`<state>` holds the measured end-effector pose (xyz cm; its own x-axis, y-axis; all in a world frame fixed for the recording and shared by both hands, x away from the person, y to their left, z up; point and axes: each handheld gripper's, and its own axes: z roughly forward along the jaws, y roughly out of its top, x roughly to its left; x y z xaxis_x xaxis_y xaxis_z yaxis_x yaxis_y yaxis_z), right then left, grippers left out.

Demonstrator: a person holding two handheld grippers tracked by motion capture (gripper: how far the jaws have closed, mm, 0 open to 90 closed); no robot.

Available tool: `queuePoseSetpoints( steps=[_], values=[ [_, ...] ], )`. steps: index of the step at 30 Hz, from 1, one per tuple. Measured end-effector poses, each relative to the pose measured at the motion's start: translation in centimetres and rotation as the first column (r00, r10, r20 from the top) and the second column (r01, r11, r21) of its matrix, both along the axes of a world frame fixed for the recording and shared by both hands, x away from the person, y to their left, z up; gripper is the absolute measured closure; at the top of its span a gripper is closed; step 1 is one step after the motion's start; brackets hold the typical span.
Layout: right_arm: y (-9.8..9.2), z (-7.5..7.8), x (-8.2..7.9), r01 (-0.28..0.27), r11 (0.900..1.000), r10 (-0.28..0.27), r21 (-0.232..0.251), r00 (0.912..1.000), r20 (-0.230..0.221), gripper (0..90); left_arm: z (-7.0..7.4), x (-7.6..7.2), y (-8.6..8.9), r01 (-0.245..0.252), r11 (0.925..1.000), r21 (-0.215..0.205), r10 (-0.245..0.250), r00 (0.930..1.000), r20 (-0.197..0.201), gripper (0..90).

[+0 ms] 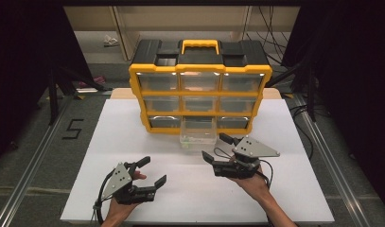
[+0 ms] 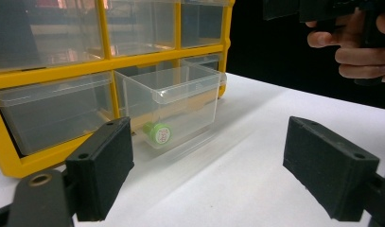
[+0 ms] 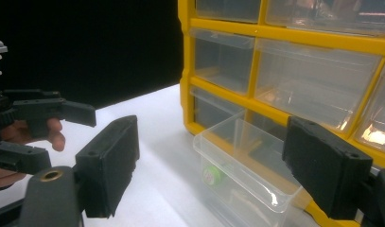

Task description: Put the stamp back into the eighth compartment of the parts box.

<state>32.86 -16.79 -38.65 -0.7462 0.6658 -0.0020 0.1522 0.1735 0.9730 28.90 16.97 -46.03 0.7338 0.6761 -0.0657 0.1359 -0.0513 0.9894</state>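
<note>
1. Drawer [image 1: 198, 130] of clear plastic, pulled out from the bottom middle slot of the yellow organizer [image 1: 199, 87], stands forward on the white counter [image 1: 133, 137] with its back end at the cabinet's slot; its long axis runs from the cabinet toward the person.
2. A small green cylinder [image 2: 159, 133] lies on its side at the front of the drawer's floor (the printing on its pale end face is too small to read).
3. The right gripper [image 1: 217, 145] is the nearer one: it hovers just to the right of the drawer's front end, jaws spread wide and holding nothing, and in the right gripper view the drawer [image 3: 242, 161] lies ahead, between the two jaws.
4. The left gripper [image 1: 153, 170] hangs well apart, down and to the left of the drawer, its jaws also released and empty; from it the drawer [image 2: 169, 101] lies ahead and slightly left.
5. Judged from this layout, either reaching into the drawer or pushing it shut falls to the right hand, moving left and forward along the drawer's axis.
</note>
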Motion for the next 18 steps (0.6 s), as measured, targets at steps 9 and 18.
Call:
queuePoseSetpoints(
  steps=[9, 18],
  values=[
    [-0.8, -0.3, -0.8, 0.004, 1.000, -0.005, 0.021, 0.9998, 0.017, 19.5, 0.0, 0.0, 0.0, 0.001, 1.0000, 0.000, -0.001, 1.0000, 0.000, 16.4],
    [-1.7, -0.9, -1.6, 0.012, 0.999, -0.012, 0.033, 0.9996, 0.024, 18.9, 0.0, 0.0, 0.0, 0.001, 1.0000, 0.000, -0.001, 1.0000, 0.001, 16.4]
  ],
)
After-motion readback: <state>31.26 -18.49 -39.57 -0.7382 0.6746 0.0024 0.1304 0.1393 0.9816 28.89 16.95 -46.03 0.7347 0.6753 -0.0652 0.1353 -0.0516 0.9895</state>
